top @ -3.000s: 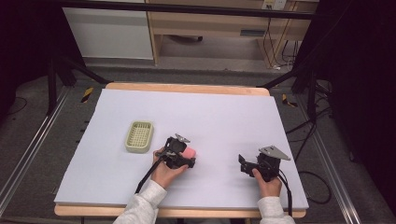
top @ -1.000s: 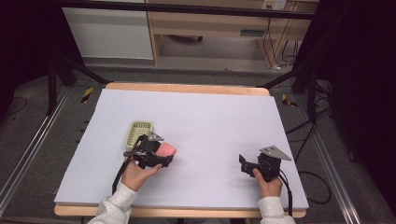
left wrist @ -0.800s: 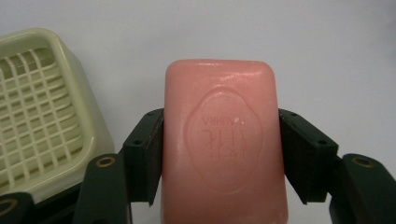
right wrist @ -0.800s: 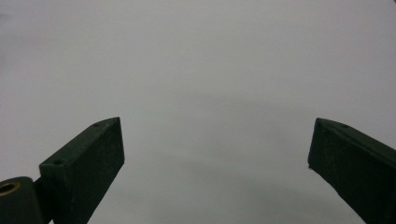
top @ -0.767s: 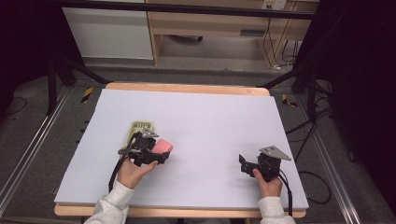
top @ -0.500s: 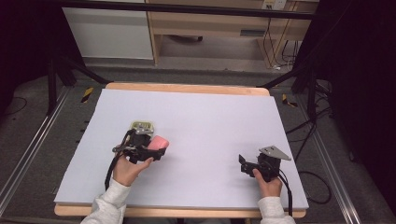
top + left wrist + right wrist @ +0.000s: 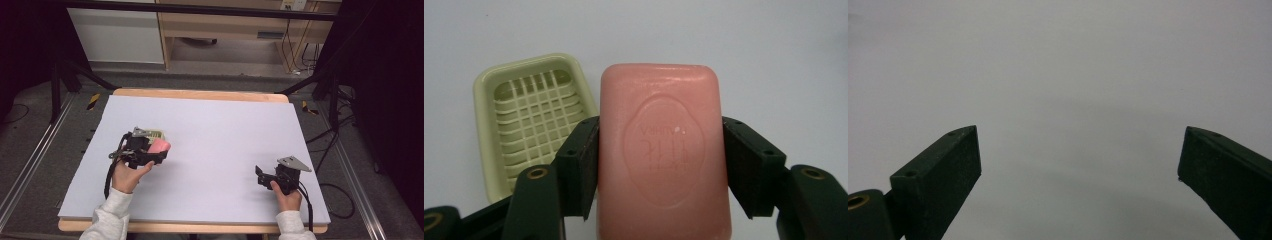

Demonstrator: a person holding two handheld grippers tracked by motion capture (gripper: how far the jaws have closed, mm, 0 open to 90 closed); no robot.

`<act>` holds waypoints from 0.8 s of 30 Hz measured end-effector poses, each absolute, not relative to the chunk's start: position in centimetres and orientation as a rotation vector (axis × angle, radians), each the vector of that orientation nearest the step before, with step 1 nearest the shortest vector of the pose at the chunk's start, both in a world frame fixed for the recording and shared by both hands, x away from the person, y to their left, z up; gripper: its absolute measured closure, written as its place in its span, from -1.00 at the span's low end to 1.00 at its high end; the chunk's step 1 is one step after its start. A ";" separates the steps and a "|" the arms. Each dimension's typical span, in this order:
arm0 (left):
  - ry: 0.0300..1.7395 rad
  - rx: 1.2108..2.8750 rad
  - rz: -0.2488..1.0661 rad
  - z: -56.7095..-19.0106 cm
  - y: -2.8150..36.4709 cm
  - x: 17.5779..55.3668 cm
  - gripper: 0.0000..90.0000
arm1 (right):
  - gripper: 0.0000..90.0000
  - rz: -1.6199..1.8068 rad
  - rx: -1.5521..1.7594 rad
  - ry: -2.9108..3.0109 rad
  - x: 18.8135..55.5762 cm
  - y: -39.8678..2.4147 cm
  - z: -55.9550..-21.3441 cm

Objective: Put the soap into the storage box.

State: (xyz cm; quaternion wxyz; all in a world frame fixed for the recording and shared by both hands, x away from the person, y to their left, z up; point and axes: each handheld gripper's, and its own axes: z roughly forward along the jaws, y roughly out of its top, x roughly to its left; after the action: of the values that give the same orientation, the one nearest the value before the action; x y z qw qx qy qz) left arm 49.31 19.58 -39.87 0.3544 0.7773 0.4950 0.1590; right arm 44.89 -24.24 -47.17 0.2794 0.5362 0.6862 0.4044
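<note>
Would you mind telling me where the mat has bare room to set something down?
The white mat is bare between the two hand-held grippers and along the far edge. It is crowded only at the left, where the left hand-held gripper holds the pink soap bar beside the green soap dish.

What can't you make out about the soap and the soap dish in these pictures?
- Soap dish, high view: mostly hidden behind the left claw and the pink soap.
- Soap dish, left claw view: near corner covered by a black jaw.
- Pink soap, left claw view: lower end cut off by the bottom edge; stamped lettering too faint to read.
</note>
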 end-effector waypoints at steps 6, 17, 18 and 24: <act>1.320 1.989 0.426 -40.0 20.4 50.0 -0.18 | -0.91 1.084 1.441 1.843 44.9 -24.2 -47.2; 1.368 1.958 0.438 -40.2 21.6 51.3 -0.18 | -0.91 1.084 1.443 1.844 45.0 -24.2 -47.2; 1.374 1.951 0.439 -40.3 21.7 51.4 -0.18 | -0.91 1.082 1.441 1.844 45.0 -24.2 -47.2; 1.395 1.935 0.442 -40.2 22.3 52.3 -0.18 | -0.91 1.084 1.445 1.846 45.0 -24.1 -47.2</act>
State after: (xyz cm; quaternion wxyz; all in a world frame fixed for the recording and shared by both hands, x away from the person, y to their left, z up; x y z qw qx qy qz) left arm 52.26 22.26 -40.22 0.3502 0.7471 0.5386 0.1705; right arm 45.04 -24.12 -47.22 0.2760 0.5378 0.6870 0.4034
